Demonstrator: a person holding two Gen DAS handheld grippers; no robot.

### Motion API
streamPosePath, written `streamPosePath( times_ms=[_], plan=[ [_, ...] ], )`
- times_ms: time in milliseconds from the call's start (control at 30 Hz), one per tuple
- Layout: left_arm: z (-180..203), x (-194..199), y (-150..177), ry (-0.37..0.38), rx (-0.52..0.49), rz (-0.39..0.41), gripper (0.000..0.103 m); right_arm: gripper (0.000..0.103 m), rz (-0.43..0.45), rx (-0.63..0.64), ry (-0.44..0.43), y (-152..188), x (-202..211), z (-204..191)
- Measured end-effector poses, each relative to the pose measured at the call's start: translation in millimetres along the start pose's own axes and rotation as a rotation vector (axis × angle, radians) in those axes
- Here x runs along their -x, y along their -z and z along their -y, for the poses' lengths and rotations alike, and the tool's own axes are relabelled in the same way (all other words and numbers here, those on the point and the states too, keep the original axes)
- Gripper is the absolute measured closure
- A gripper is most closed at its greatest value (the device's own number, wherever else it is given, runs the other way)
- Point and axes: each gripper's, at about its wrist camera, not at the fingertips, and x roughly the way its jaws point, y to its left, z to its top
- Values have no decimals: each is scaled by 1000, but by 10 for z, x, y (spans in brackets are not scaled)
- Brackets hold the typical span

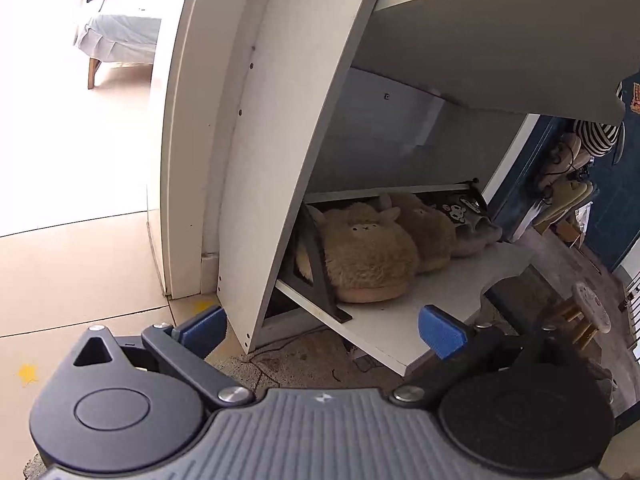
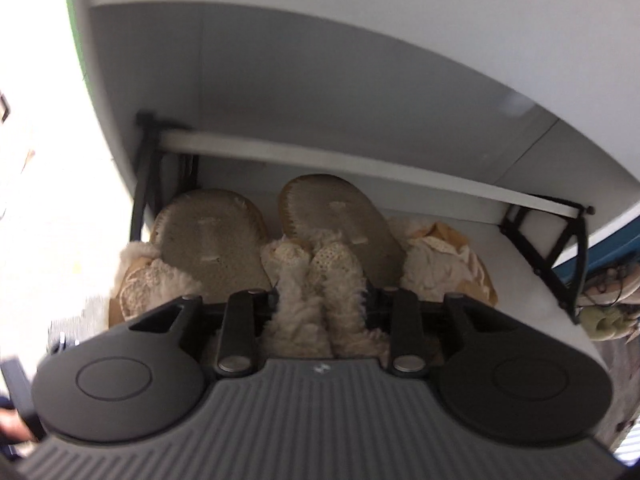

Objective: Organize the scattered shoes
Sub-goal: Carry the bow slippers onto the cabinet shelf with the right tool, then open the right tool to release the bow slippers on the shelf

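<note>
Where the right wrist view looks down along its fingers, a pair of fleece-lined slippers (image 2: 320, 280) is pinched between the narrowed jaws of the right gripper (image 2: 320, 304), the woolly cuffs bunched together between the fingers and the pale speckled soles turned up and pointing into the bottom compartment of a white shoe cabinet (image 2: 360, 80). Under and beside the held pair lie more tan, fleecy slippers (image 2: 448, 264), on the white bottom shelf (image 2: 520, 300), in front of a white rail (image 2: 360, 168) carried by black brackets (image 2: 564, 248). In the left wrist view, two brown plush slippers (image 1: 368, 256) with small animal faces stand side by side on the same kind of low shelf, next to a grey pair (image 1: 476, 232) with a black-and-white cartoon print. The left gripper (image 1: 322, 330) hangs in front of that shelf with its blue-padded fingers (image 1: 440, 330) spread wide and nothing between them. To the left is pale floor (image 1: 80, 272) with a yellow star sticker (image 1: 27, 374); to the right, more shoes (image 1: 568, 188) against a dark blue surface.
</note>
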Motion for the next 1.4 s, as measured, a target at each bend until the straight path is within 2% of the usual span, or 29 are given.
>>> streamPosePath(
  times_ms=[200,333,400,467,500,533,700,800,833,867,933,967,1100,1200,1233,1267,1367,1400],
  plan=[
    [-38,22,-53,-25,-14,24,0,72,15,-7,12,-103,-277,-131],
    [-40,-57,-42,-21,-4,-5,0,63,71,-34,-7,-80,-353,-121],
    [-37,-74,-28,-24,-10,-7,0,48,127,-51,-28,-46,-287,-63],
    [-53,-83,-13,-30,-12,-8,0,18,166,-57,-37,-20,-207,-38],
    [-72,-91,-2,-36,-9,-10,0,13,202,-48,-43,15,-102,-41],
    [-93,-102,8,-41,-2,-14,0,1,236,-32,-48,55,-6,-52],
    [-219,-147,76,-65,30,-37,0,0,325,8,-47,396,432,15],
    [-225,-162,101,-67,31,-45,0,5,302,-21,-42,597,469,243],
    [-206,-167,107,-67,26,-47,0,18,281,-48,-59,647,436,339],
    [-187,-171,114,-67,20,-49,0,38,261,-64,-82,679,392,392],
    [-145,-183,124,-65,9,-53,0,64,213,-87,-144,765,283,447],
    [-105,-193,128,-61,1,-56,0,65,200,-78,-156,805,266,386],
    [37,-197,123,-57,-31,-55,0,65,164,-66,-172,709,13,282],
    [82,-200,114,-57,-36,-52,0,65,183,-28,-162,640,33,247],
    [86,-206,116,-62,-38,-53,0,58,222,-17,-159,705,139,267],
    [94,-223,123,-71,-42,-57,0,45,257,-19,-163,770,226,300],
    [134,-297,150,-74,-53,-75,0,24,408,-61,-151,1091,538,447],
    [179,-337,163,-66,-63,-85,0,20,480,-76,-141,1271,665,515]
  ],
)
